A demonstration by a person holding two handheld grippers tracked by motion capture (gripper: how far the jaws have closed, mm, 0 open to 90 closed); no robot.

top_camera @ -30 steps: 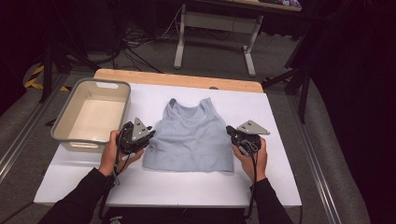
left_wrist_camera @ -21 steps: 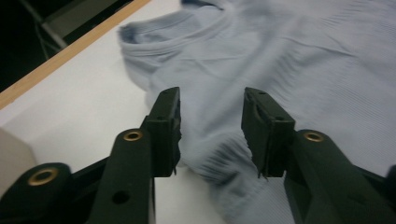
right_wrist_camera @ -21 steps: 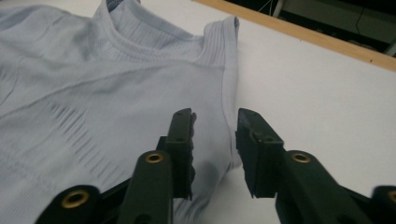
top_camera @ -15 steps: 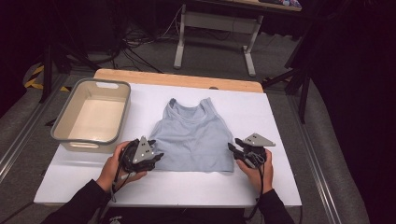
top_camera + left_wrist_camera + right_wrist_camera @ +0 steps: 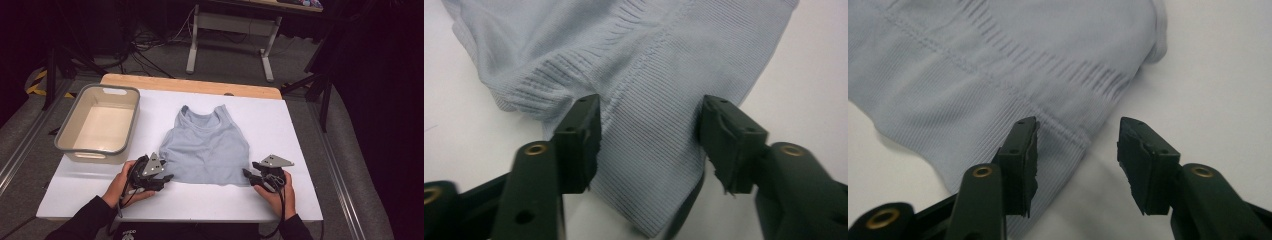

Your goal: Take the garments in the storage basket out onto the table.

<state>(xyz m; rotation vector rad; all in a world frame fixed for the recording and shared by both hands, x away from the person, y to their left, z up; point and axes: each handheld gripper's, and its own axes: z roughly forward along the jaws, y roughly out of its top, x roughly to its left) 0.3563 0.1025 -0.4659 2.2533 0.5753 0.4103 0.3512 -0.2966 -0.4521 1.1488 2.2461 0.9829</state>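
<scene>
Dark long sleeves (image 5: 82, 220) down to both wrists. Black left gripper (image 5: 167, 177) and black right gripper (image 5: 246, 173), each topped behind the claw by a grey three-cornered plate, trailing a black cable rearward; brass-ringed holes below blocky black jaws.

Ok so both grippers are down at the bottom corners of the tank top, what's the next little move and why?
Probably close both grippers on the hem. The left gripper has just been opening and its jaws straddle a bottom corner of the tank top without pressing it. The right gripper has also been opening at the other corner, where the hem edge lies between its jaws, ungripped.
</scene>
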